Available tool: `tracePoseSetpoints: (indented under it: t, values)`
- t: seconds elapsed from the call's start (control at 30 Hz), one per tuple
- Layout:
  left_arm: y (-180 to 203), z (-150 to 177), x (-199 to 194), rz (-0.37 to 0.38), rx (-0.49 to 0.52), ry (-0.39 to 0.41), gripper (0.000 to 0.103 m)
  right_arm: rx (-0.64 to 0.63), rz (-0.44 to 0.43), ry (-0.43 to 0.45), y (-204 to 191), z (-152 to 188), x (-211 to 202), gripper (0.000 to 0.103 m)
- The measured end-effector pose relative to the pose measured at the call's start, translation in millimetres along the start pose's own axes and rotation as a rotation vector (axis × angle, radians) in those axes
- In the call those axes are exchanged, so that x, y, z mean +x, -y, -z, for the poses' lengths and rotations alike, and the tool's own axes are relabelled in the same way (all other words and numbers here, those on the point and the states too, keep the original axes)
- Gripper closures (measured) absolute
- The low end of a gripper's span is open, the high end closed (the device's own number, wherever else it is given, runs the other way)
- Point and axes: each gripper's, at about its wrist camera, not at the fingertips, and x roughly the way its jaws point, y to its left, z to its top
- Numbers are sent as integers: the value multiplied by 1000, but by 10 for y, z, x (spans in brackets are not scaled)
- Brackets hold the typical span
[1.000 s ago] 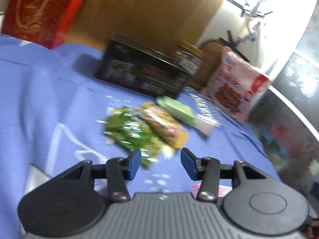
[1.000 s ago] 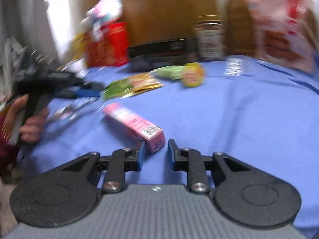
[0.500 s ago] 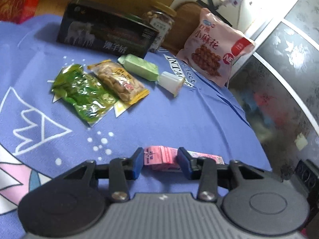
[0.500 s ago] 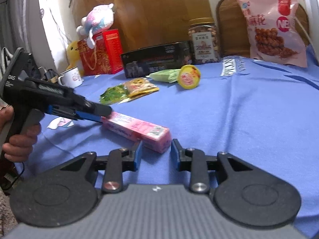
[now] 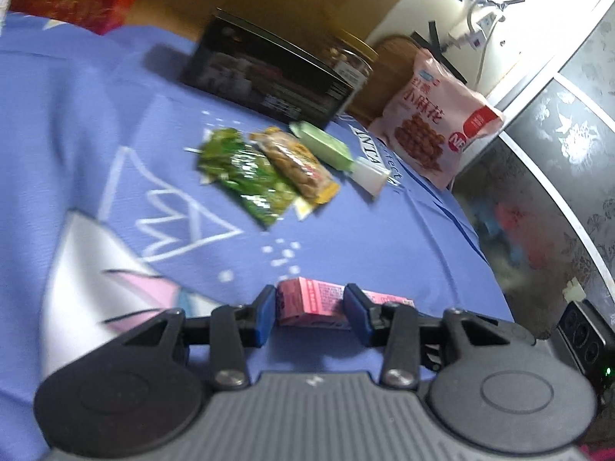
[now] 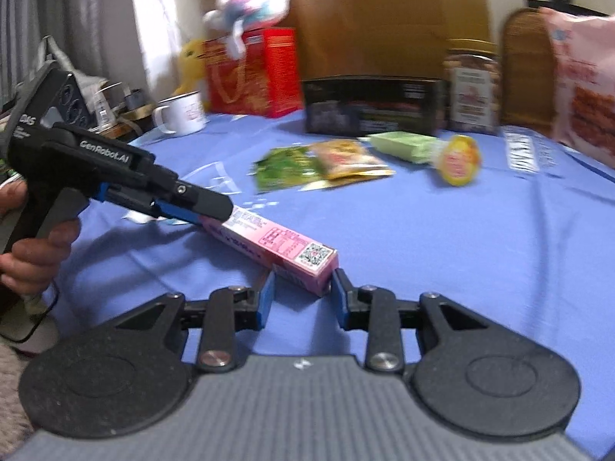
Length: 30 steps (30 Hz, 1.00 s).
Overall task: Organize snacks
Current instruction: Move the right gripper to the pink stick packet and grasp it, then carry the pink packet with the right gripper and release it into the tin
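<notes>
A long pink snack box (image 6: 276, 244) is held between both grippers above the blue cloth. My left gripper (image 5: 310, 313) is shut on one end of the pink box (image 5: 311, 301); it shows in the right wrist view (image 6: 215, 207) coming from the left. My right gripper (image 6: 301, 294) is shut on the box's near end. A green packet (image 5: 246, 176), an orange packet (image 5: 298, 167), a pale green bar (image 5: 326, 146) and a small cup (image 6: 459, 159) lie in a row farther back.
A black box (image 5: 265, 80), a jar (image 6: 472, 92) and a large pink snack bag (image 5: 438, 119) stand at the back. A red box (image 6: 253, 73) with a plush toy and a white mug (image 6: 180, 117) are at the back left.
The left gripper came down from near the packets and closed on the far end of the pink box. The box now sits lifted between both grippers and has shifted slightly right.
</notes>
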Motion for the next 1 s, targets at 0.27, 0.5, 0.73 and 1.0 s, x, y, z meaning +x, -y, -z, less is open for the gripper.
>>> tracePoseSetpoints:
  t: [0.27,0.5,0.73,1.0]
  values:
    - [-154,-3,-183,-1,-4,5,65,48,-115,-3,-74,-52,97,69]
    - [-39,-338,-71,-18,19,54,65,51,-71,22,-46,-210,165,69]
    - [133,-910,84,-20,59,140,66,126,-29,113,287,-620,308,69]
    - [151,-1807,445,-54,97,249,62,118,22,230,793,-1371,694,69]
